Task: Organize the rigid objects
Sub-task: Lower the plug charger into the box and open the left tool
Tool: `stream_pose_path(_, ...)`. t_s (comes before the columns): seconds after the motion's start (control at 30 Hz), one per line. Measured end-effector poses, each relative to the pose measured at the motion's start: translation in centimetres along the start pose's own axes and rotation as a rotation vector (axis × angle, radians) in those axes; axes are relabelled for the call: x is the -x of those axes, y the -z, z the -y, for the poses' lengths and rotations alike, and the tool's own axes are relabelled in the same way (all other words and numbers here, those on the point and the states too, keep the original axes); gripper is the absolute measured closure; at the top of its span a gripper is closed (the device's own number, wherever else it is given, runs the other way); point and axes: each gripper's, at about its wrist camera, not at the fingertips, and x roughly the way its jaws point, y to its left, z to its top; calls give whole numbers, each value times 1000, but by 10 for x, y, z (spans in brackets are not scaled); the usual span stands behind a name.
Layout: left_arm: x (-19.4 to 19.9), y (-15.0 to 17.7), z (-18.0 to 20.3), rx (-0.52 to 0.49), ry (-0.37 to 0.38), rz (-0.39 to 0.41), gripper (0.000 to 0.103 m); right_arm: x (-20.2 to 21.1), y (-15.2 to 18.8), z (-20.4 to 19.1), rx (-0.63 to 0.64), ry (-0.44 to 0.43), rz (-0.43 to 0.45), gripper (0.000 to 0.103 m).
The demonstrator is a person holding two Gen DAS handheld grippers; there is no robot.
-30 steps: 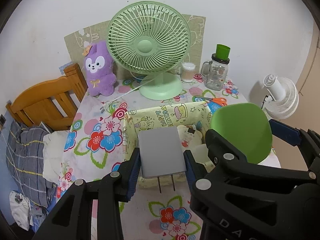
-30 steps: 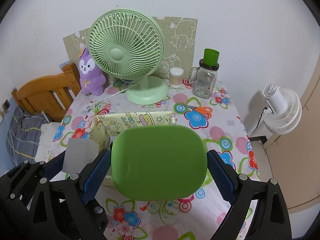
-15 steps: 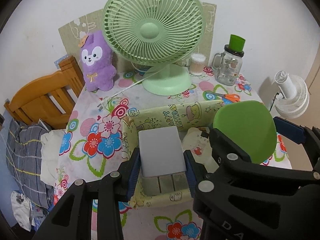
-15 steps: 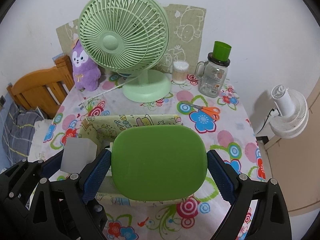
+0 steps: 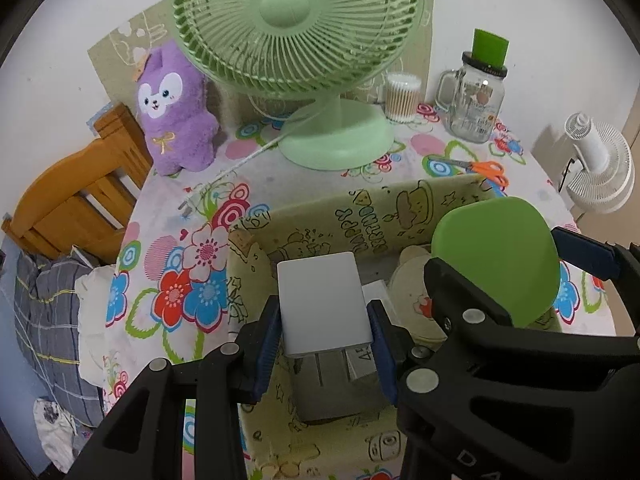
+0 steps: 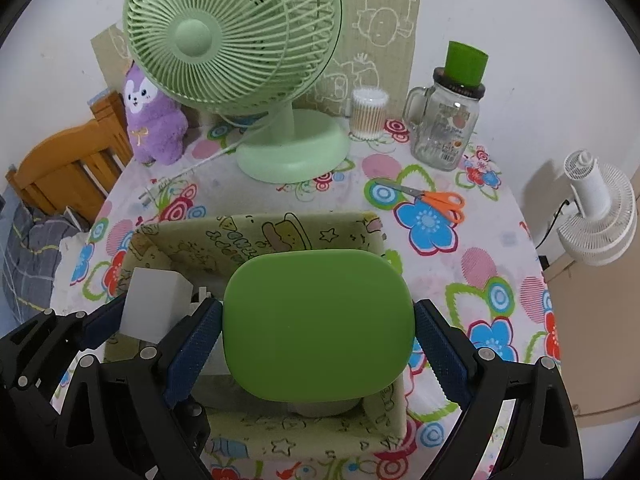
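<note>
My left gripper (image 5: 324,326) is shut on a white plug adapter (image 5: 323,308), prongs pointing back at me, held inside the top of a yellow-green fabric storage box (image 5: 352,216). My right gripper (image 6: 318,334) is shut on a flat green rounded case (image 6: 318,322) and holds it over the same box (image 6: 256,232). The green case (image 5: 498,264) shows at the right in the left wrist view, and the adapter (image 6: 154,304) at the left in the right wrist view. A grey block (image 5: 336,396) and a cream round item (image 5: 412,300) lie in the box.
On the flowered tablecloth (image 6: 440,240) stand a green desk fan (image 6: 236,40), a purple plush (image 6: 154,120), a cotton-swab jar (image 6: 369,114) and a glass mug jar with green lid (image 6: 450,120). Orange scissors (image 6: 434,200) lie behind the box. A wooden chair (image 6: 60,168) is at the left, a white fan (image 6: 596,208) at the right.
Both grippers moved forward and down over the box with their objects. The adapter now sits lower inside the box; the green case hangs above its opening.
</note>
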Motion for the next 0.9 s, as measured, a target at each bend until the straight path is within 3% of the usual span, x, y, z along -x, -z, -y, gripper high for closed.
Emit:
stream_pose_path(0.33,-20,0,-6,6,-23,-17,59,-14,-2,-6,36,30,9,7)
stream_pose_path(0.77,-19,-1,-9,22,-5,-42,57,-13,-4,-6,25,21,-26,7)
stream_pose_path(0.83,-12,0,-8,25,-15,-35,53,-8,-2,-6,12,13,-25,7)
stream_pose_path(0.87,-9,0,-8,26,-19,-31,42,-6,-2,-6,8,9,-25,7)
stream_pose_path(0.9,-7,1,-8,22,-15,-29,40,-5,-1,-6,6,6,-26,7)
